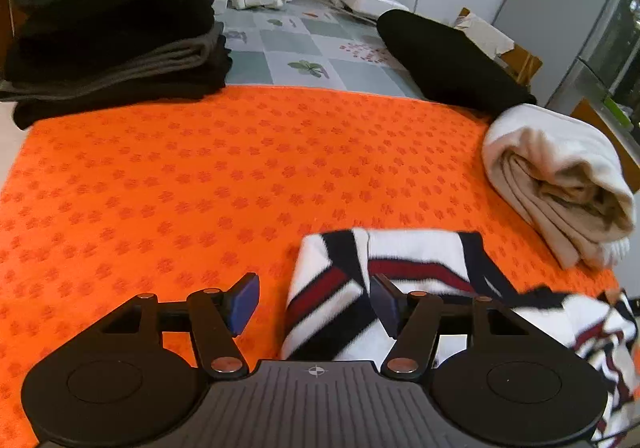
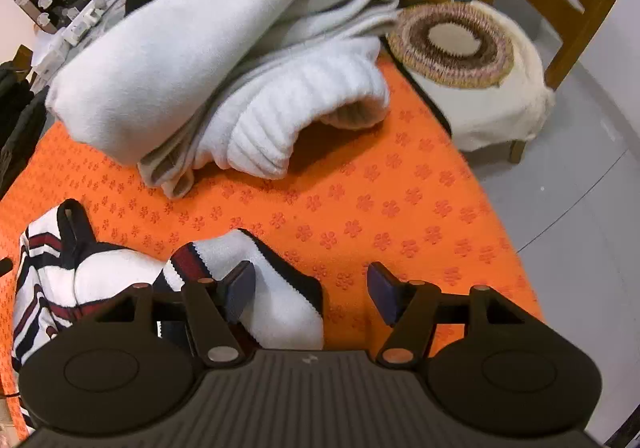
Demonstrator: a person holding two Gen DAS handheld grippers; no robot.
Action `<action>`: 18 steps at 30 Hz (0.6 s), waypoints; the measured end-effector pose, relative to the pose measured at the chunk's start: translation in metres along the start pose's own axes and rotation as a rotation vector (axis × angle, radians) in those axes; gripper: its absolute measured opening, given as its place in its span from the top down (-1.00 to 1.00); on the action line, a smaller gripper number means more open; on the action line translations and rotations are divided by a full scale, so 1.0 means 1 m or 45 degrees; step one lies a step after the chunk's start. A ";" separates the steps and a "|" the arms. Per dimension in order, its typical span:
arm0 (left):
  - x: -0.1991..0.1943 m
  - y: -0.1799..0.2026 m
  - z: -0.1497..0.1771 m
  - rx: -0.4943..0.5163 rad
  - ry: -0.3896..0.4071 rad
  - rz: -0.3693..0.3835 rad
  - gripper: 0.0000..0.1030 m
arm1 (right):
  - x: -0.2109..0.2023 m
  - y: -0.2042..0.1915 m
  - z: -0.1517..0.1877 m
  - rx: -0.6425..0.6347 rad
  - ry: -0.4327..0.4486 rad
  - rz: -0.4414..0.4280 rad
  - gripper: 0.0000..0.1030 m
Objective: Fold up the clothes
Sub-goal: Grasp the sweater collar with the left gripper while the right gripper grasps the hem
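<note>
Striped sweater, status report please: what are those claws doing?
Left claw open, right claw open, nothing gripped. Striped sweater crumpled on orange cloth. White sweater alongside.

Black gripper (image 1: 314, 302), blue pads (image 1: 245, 302)

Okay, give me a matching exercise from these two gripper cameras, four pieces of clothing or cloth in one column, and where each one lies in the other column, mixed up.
Things:
1. stack of dark folded clothes
2. white folded sweater
3. striped garment
4. orange mat

Places:
A. crumpled right in front of both grippers
B. far left corner of the table, in the left wrist view
C. spread flat under the clothes
D. right edge of the mat, beyond the striped one

Pairs: 1-B, 2-D, 3-A, 4-C
</note>
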State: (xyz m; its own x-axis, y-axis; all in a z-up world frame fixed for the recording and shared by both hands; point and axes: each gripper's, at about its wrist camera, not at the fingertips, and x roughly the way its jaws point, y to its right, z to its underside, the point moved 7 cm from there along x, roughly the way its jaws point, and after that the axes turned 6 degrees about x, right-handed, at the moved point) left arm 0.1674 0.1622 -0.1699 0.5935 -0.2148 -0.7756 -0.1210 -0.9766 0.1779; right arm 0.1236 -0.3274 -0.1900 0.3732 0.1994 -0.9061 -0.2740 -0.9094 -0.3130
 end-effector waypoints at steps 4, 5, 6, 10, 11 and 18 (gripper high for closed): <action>0.019 0.007 -0.005 -0.009 -0.027 0.006 -0.24 | 0.008 -0.007 0.001 0.002 -0.025 -0.052 -0.33; 0.022 0.009 -0.005 -0.003 -0.027 0.001 -0.25 | 0.009 -0.008 0.002 0.003 -0.032 -0.066 -0.33; 0.023 0.011 -0.005 0.003 -0.024 -0.005 -0.28 | 0.012 -0.010 0.002 0.007 -0.043 -0.081 -0.30; 0.023 0.021 -0.004 0.057 -0.022 -0.014 0.51 | 0.012 -0.021 0.008 0.001 -0.062 -0.145 0.35; 0.022 0.024 -0.003 0.076 -0.014 -0.010 0.68 | 0.009 -0.023 0.008 -0.012 -0.055 -0.135 0.59; -0.043 0.019 -0.004 -0.012 0.209 -0.097 0.81 | -0.033 -0.047 0.011 -0.079 0.088 -0.188 0.68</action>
State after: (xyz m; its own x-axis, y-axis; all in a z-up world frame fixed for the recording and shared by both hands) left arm 0.1426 0.1533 -0.1313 0.7228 -0.1345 -0.6779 -0.0638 -0.9897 0.1283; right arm 0.1143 -0.2874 -0.1489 0.4663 0.3085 -0.8291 -0.1576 -0.8932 -0.4210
